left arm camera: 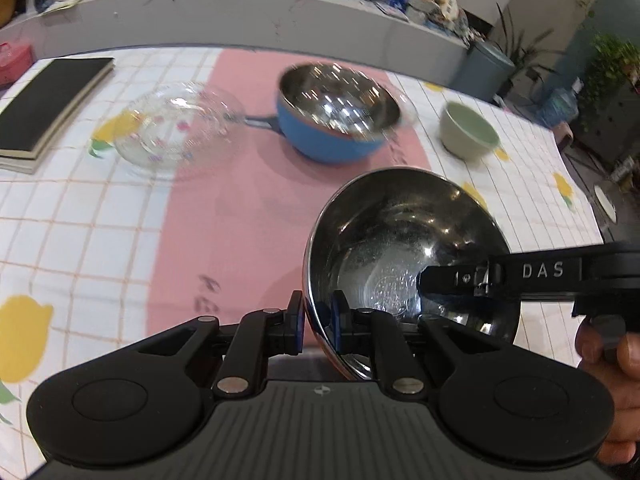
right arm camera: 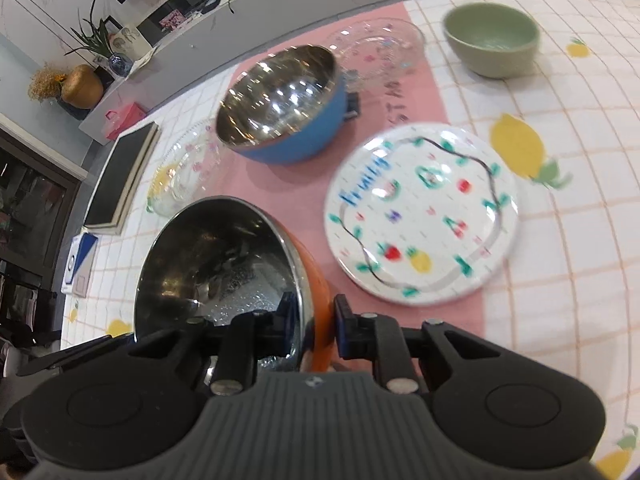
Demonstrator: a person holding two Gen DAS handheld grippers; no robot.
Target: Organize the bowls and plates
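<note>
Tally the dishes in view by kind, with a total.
Steel-lined bowls: 2, the blue bowl and the orange bowl.
Green ceramic bowl: 1.
Clear glass dishes: 2, far and near.
Fruit-print plate: 1.
Total: 6.

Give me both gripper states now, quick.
Left gripper: closed on the rim of the orange steel-lined bowl.
Right gripper: closed on the opposite rim of the same bowl.
</note>
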